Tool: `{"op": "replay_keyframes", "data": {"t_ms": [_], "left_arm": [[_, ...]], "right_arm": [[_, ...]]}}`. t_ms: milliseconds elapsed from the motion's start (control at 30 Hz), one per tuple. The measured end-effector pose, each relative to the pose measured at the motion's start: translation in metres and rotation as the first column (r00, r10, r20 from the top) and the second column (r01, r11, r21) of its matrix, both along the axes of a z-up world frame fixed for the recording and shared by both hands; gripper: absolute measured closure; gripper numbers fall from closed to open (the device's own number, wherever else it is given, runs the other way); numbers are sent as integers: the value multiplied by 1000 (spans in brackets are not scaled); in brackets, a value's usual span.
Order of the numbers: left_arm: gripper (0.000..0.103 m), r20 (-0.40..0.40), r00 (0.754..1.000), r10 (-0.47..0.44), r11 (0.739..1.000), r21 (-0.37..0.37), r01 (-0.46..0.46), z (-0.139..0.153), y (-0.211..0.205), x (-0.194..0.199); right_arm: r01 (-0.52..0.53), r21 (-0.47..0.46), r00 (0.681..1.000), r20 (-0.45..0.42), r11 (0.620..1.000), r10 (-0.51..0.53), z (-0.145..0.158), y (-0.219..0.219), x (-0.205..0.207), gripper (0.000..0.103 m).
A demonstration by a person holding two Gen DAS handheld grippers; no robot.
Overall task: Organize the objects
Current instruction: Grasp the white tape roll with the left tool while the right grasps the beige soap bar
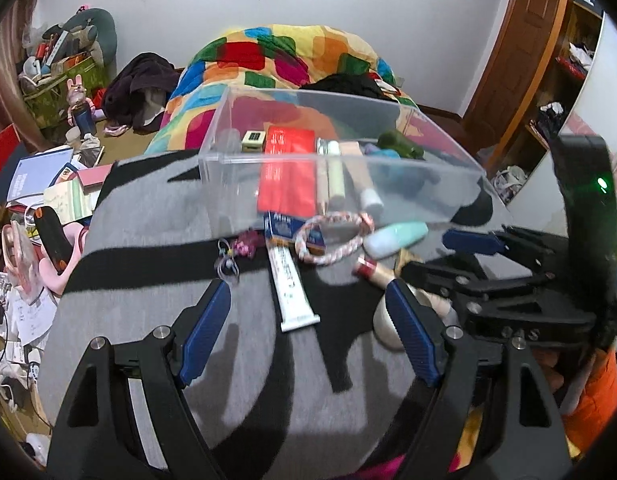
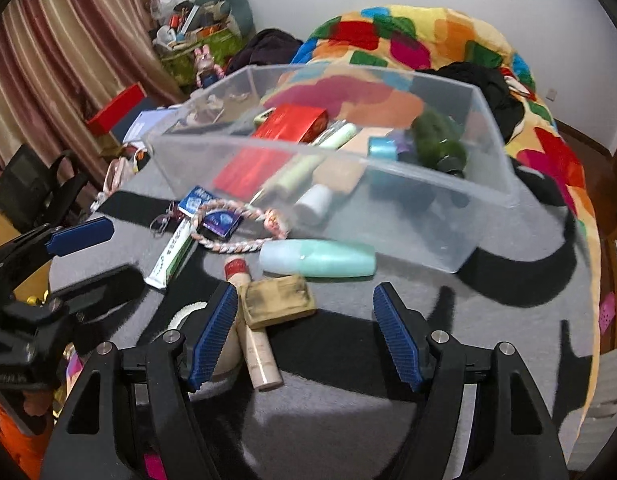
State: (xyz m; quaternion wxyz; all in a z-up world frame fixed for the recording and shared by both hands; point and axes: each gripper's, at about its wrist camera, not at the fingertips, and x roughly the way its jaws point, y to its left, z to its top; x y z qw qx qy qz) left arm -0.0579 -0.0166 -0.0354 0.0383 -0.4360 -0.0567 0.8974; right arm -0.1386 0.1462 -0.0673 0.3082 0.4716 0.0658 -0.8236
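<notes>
A clear plastic bin [image 1: 340, 160] [image 2: 328, 152] stands on the grey and black blanket and holds a red box, tubes and a green furry item. In front of it lie a toothpaste tube [image 1: 292, 288] [image 2: 172, 256], a blue box [image 1: 284, 228], a braided pink ring [image 1: 332, 236] [image 2: 236, 228], a mint bottle [image 1: 396, 236] [image 2: 316, 263], a red-capped beige tube [image 2: 248, 320] and a tan pouch [image 2: 276, 300]. My left gripper [image 1: 307, 286] [image 2: 96, 258] is open, its fingers either side of the toothpaste tube without touching it. My right gripper [image 2: 305, 289] [image 1: 452, 256] is open just above the tan pouch.
A white round item [image 1: 382, 320] lies under the right gripper's left finger. A multicoloured quilt [image 1: 276, 52] is piled behind the bin. Books, boxes and a red box [image 2: 116, 108] clutter the floor at the left, by the striped curtain [image 2: 48, 60].
</notes>
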Motion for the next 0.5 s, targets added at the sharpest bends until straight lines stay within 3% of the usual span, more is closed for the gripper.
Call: {"op": "replay_keyframes", "data": {"t_ms": [67, 300, 500], "left_arm": [[23, 7, 1000, -7, 1000, 1, 7, -3, 1, 4], [23, 29, 998, -53, 998, 16, 53, -13, 14, 12], [23, 28, 994, -104, 995, 8, 104, -16, 35, 9]], "right_arm": [[-3, -18, 1000, 12, 1000, 3, -2, 2, -3, 38], [-14, -53, 999, 46, 999, 16, -6, 7, -8, 63], [-17, -20, 999, 30, 1000, 17, -7, 8, -5, 65]]}}
